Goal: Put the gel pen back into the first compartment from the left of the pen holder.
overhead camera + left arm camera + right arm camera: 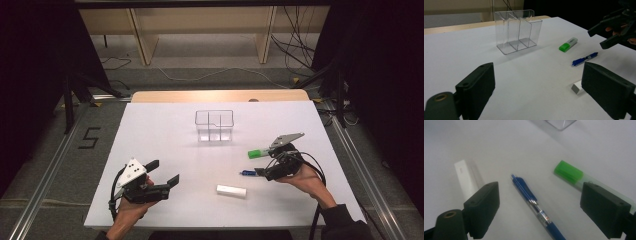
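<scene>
blue pen (534,205) lies flat, running from frame centre toward the lower right; clear barrel, apparently with a clip, tip hidden at the bottom edge.

A white table (165,145) with a bare wooden strip along its far edge carries a clear divided organizer (214,125) standing mid-table. Nearer lie a green-capped highlighter (258,153), a blue pen (247,173) and a white eraser (231,190), all apart.

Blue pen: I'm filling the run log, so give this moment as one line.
right tool: open, straddling blue pen | left tool: open, idle | pen: lying on table
</scene>
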A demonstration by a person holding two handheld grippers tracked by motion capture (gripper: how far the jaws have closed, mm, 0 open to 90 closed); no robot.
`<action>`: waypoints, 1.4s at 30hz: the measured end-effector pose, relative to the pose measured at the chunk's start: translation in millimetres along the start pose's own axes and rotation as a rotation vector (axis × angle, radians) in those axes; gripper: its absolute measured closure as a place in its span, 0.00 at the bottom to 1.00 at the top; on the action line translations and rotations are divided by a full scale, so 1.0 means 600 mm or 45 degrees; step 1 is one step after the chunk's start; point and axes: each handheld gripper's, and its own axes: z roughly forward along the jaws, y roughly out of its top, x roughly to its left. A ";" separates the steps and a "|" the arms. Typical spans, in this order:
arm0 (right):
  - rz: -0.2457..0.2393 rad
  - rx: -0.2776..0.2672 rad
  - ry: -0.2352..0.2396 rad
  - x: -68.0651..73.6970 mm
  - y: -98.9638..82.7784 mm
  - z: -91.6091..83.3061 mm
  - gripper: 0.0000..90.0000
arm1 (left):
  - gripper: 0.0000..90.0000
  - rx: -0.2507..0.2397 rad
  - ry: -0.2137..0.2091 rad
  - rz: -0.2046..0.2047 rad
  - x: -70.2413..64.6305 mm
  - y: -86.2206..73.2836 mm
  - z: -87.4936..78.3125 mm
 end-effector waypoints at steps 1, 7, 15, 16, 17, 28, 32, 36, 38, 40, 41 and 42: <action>-0.018 0.034 -0.003 0.001 -0.002 0.000 0.20 | 0.12 -0.002 0.000 -0.001 0.000 0.000 0.001; -0.040 0.099 -0.018 -0.002 -0.010 -0.001 0.24 | 0.12 0.010 -0.009 0.009 -0.001 0.000 0.006; -0.073 0.220 -0.015 -0.013 -0.020 0.011 0.33 | 0.12 0.005 -0.010 0.007 -0.001 0.001 0.005; -0.073 0.220 -0.015 -0.013 -0.020 0.011 0.33 | 0.12 0.004 -0.010 0.007 -0.002 0.001 0.005; -0.073 0.240 -0.018 -0.012 -0.019 0.012 0.35 | 0.12 0.004 -0.011 0.008 -0.002 0.001 0.005; -0.132 0.364 -0.035 -0.021 -0.017 0.021 0.51 | 0.12 0.007 -0.014 0.012 -0.002 0.001 0.005; -0.168 0.429 -0.011 -0.021 -0.013 0.030 0.58 | 0.12 0.010 -0.014 0.014 -0.002 0.001 0.005; -0.199 0.460 -0.003 -0.021 -0.013 0.035 0.62 | 0.12 0.007 -0.014 0.013 -0.002 0.001 0.005; -0.205 0.487 0.000 -0.021 -0.013 0.037 0.63 | 0.12 0.009 -0.013 0.010 -0.002 0.001 0.005; -0.214 0.495 -0.012 -0.022 -0.013 0.040 0.64 | 0.12 0.010 -0.013 0.013 -0.001 0.001 0.005; -0.221 0.499 -0.015 -0.022 -0.013 0.041 0.65 | 0.12 0.012 -0.013 0.014 -0.002 0.001 0.005; -0.227 0.502 -0.017 -0.022 -0.012 0.042 0.66 | 0.12 0.010 -0.013 0.014 -0.002 0.001 0.006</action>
